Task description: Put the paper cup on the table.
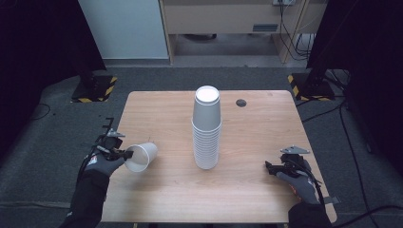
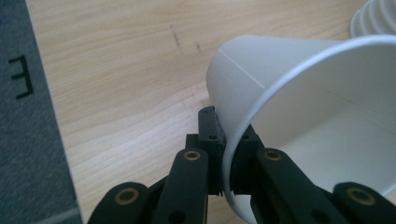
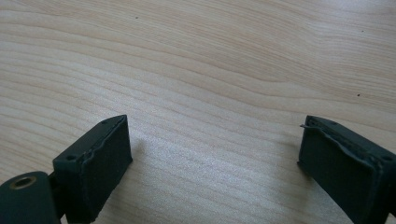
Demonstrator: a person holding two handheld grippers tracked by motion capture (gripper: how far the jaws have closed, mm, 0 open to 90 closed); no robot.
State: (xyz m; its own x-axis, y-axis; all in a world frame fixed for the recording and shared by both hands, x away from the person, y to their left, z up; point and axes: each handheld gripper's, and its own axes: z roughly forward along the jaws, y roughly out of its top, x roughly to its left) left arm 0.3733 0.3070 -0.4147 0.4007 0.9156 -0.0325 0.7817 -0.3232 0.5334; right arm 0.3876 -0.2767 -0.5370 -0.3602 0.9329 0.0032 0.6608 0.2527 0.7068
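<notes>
A tall stack of white paper cups point(image 1: 206, 129) stands upside down in the middle of the wooden table point(image 1: 256, 133). My left gripper point(image 1: 126, 154) is at the table's left edge, shut on the rim of a single white paper cup point(image 1: 141, 156), which lies tilted on its side with its mouth toward me. In the left gripper view the jaws pinch the single cup's rim point(image 2: 229, 158), one inside and one outside; the stack's edge point(image 2: 373, 18) peeks in at top right. My right gripper point(image 1: 270, 167) hovers low over the table's right front, open, with bare wood between its fingers point(image 3: 100, 163).
A small dark round hole cover point(image 1: 241, 102) sits on the table behind the stack. Black stands with yellow-striped bases point(image 1: 94, 88) flank the table on the grey carpet. Cables point(image 1: 351, 142) run along the floor at right.
</notes>
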